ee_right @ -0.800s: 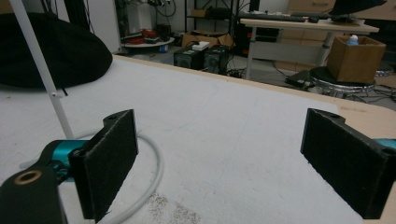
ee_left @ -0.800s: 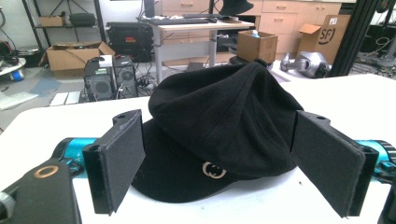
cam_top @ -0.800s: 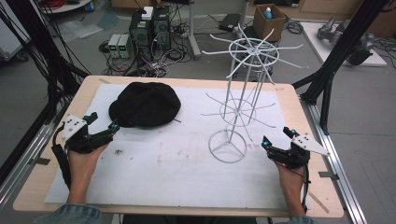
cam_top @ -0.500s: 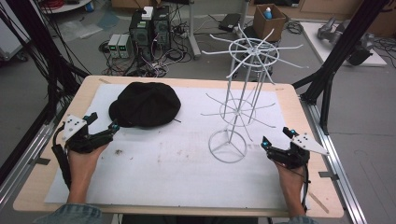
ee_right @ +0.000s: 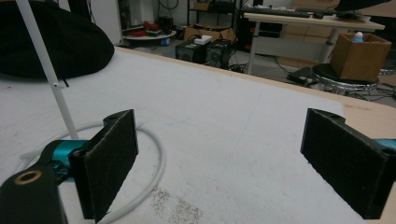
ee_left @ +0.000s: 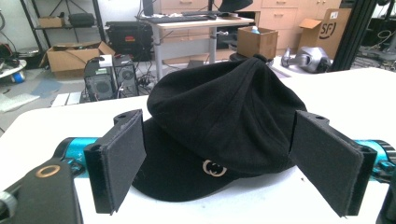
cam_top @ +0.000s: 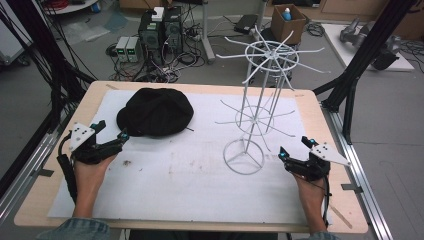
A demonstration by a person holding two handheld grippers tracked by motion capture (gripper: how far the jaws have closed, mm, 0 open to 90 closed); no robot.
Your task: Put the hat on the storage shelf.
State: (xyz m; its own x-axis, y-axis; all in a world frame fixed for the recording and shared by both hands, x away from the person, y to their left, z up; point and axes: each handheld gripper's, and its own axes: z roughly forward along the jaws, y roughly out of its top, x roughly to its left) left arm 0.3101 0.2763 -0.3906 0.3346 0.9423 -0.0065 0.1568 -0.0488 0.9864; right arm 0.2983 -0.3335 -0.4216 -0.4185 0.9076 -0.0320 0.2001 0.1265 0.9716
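Left gripper low, fingers spread wide; right gripper likewise, forearms resting near edge.

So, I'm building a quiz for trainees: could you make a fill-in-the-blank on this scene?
1. The black fabric cap lies in front of the ____ gripper.
2. The white wire rack stands nearest the ____ gripper.
3. Both grippers' jaws are ____.
4. The cap bears a small ____-coloured emblem.

Missing words: left; right; open; gold

Cap on table, left of wire rack.
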